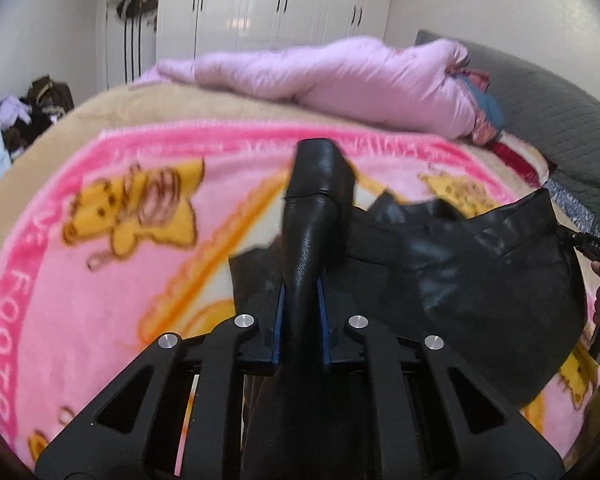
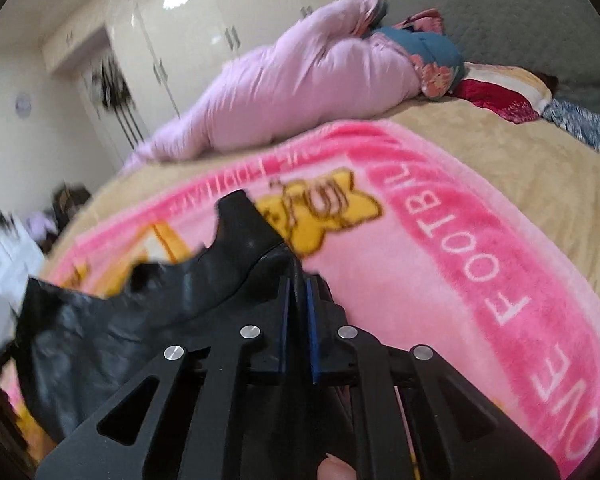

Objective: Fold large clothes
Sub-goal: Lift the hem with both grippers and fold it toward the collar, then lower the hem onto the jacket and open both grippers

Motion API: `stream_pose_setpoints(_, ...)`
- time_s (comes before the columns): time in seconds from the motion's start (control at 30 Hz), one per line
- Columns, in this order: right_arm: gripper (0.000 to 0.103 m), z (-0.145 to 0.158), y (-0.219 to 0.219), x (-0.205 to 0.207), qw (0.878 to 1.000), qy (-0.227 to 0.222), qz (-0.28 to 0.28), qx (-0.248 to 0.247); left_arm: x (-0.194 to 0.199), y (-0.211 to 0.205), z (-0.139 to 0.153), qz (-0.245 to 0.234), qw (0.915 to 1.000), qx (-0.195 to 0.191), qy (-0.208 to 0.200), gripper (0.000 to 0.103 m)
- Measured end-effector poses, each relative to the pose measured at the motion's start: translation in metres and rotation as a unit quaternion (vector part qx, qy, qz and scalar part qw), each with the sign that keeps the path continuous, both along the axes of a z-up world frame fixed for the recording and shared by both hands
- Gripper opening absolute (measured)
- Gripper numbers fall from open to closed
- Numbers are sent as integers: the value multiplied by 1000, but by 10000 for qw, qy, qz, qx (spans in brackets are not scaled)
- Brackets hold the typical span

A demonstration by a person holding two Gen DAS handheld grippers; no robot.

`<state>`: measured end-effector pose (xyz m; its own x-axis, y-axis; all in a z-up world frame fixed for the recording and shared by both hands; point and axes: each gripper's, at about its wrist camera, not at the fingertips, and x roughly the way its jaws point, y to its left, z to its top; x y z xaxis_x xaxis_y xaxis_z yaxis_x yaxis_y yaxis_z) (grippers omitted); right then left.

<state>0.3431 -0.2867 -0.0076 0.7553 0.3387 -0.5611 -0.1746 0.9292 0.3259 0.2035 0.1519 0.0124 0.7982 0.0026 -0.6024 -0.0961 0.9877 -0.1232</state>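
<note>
A black leather-like garment [image 1: 480,264] hangs spread between both grippers above the pink blanket. In the left wrist view my left gripper [image 1: 300,300] is shut on a rolled fold of it, and the fold sticks up past the blue pads [image 1: 279,312]. In the right wrist view my right gripper [image 2: 298,296] is shut on a thin edge of the same garment [image 2: 140,312], which droops away to the left. The garment's lower part is hidden under the gripper bodies.
A pink blanket [image 1: 112,280] with yellow stars covers a beige bedspread [image 2: 500,152]. A lilac duvet [image 1: 340,76] and pillows [image 2: 500,96] lie at the far side by a grey headboard [image 1: 560,120]. White wardrobes [image 1: 260,0] stand behind, with clutter on the floor [image 1: 32,108] at left.
</note>
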Motion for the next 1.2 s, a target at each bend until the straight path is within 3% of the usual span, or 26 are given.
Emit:
stream_pose_setpoints(0.2, 7, 5, -24, 13, 9949, 60, -208, 985, 11, 4, 11, 33, 9999, 55, -113, 7)
stream_pose_setpoints(0.27, 6, 1, -26, 20, 9948, 112, -307, 965, 15, 2, 11, 63, 9999, 100, -111, 7)
stream_pose_setpoints(0.3, 0, 1, -26, 21, 9953, 106, -368, 885, 17, 2, 11, 69, 9998, 121, -108, 7)
stream_pose_setpoints(0.33, 0, 2, -28, 22, 9961, -13, -645, 594, 19, 1, 9, 73, 9998, 143, -92, 7)
stream_pose_setpoints(0.4, 0, 1, -37, 26, 9956, 3, -790, 494, 26, 0, 0, 106, 9997, 208, 19, 7)
stream_pose_setpoints(0.6, 4, -3, -39, 27, 9965, 316, -440, 636, 35, 4, -24, 216, 9991, 243, 259, 12)
stream_pose_setpoints(0.63, 9, -2, -34, 27, 9974, 281, -338, 572, 35, 6, -26, 238, 9992, 196, 273, 13)
stream_pose_setpoints(0.67, 29, -1, -30, 26, 9980, 245, -273, 506, 35, 9, -28, 258, 9991, 145, 294, 14)
stream_pose_setpoints(0.7, 61, 0, -23, 25, 9988, 225, -149, 404, 35, 10, -30, 264, 9991, 110, 323, 14)
stream_pose_setpoints(0.73, 71, 0, -13, 25, 9992, 263, 27, 283, 34, 10, -31, 264, 9990, 122, 340, 14)
stream_pose_setpoints(0.77, 71, -2, -3, 24, 9994, 295, 122, 129, 33, 10, -32, 260, 9990, 137, 346, 14)
stream_pose_setpoints(0.8, 64, -4, 8, 24, 9992, 339, 199, -66, 33, 9, -32, 257, 9989, 162, 350, 14)
stream_pose_setpoints(0.83, 51, -7, 16, 27, 9984, 413, 273, -271, 32, 9, -32, 256, 9989, 170, 350, 14)
stream_pose_setpoints(0.87, 12, -11, 22, 29, 9974, 492, 270, -447, 33, 10, -33, 260, 9989, 158, 349, 14)
stream_pose_setpoints(0.9, 8, -15, 24, 30, 9971, 534, 201, -501, 32, 10, -33, 271, 9990, 132, 342, 14)
stream_pose_setpoints(1.03, 3, -20, 5, 32, 9977, 540, -157, 383, 32, 9, -31, 280, 9992, 128, 250, 15)
stream_pose_setpoints(1.1, 3, -20, 5, 32, 9982, 474, -236, 281, 34, 8, -30, 290, 9992, 146, 240, 16)
stream_pose_setpoints(1.2, 4, -28, 17, 35, 9982, 453, -283, -264, 38, 11, -34, 312, 9990, 75, 302, 18)
